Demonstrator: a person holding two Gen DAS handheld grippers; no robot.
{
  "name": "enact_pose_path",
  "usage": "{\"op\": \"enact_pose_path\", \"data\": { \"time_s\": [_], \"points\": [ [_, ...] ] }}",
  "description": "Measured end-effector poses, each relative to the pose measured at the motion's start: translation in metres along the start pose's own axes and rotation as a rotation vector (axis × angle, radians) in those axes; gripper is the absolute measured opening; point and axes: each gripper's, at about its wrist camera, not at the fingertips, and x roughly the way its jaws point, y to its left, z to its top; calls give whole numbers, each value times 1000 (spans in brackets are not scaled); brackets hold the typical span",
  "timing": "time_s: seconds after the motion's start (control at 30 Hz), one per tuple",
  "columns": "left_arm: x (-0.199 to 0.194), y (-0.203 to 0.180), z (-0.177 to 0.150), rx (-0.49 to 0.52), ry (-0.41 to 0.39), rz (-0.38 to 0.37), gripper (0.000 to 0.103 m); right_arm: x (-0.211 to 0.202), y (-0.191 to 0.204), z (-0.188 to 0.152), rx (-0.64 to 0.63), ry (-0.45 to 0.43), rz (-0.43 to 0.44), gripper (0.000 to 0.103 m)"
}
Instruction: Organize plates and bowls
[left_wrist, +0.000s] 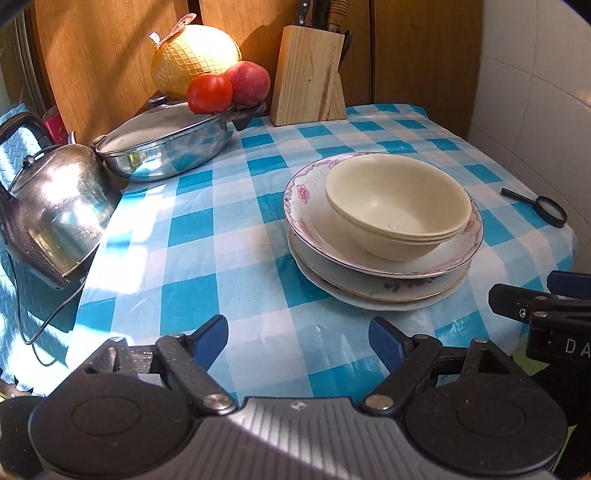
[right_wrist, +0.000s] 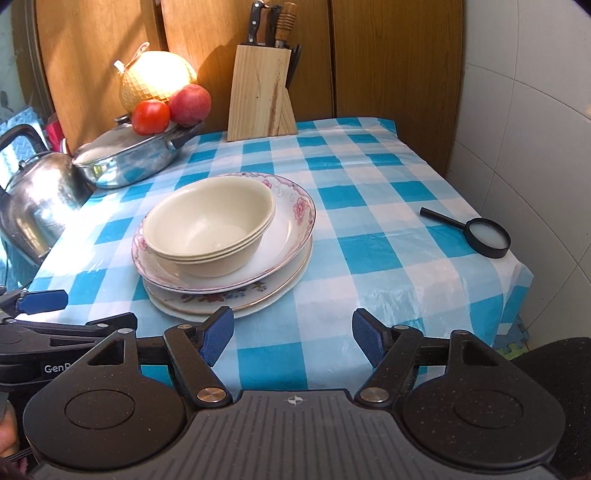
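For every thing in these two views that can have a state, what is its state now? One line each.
Cream bowls: nested, upright, empty, on the top plate.
Floral-rimmed plates: stacked on the checked cloth.
Steel pan: lid on, tomato resting on it.
Steel kettle: lid on.
Wooden knife block: upright, knives in.
Black magnifying glass: lying flat.
Left gripper: open, empty.
Right gripper: open, empty.

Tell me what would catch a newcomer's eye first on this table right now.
Probably the cream bowls, nested and sitting on a stack of flowered plates in the middle of the blue checked tablecloth. Next, the sunlit netted melon at the back left, behind a tomato and a peach on a pan lid. A magnifying glass lies alone at the right edge.
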Motion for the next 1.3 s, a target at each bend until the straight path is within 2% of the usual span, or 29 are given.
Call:
{"op": "enact_pose_path", "data": {
  "time_s": [0.37, 1.3],
  "points": [
    [9, -8, -3, 8, 34, -15, 78, 16, -3, -12, 42, 81, 24, 78],
    [9, -11, -8, 6, 49, -1, 78, 16, -6, -16, 50, 87, 28, 79]
  ]
}}
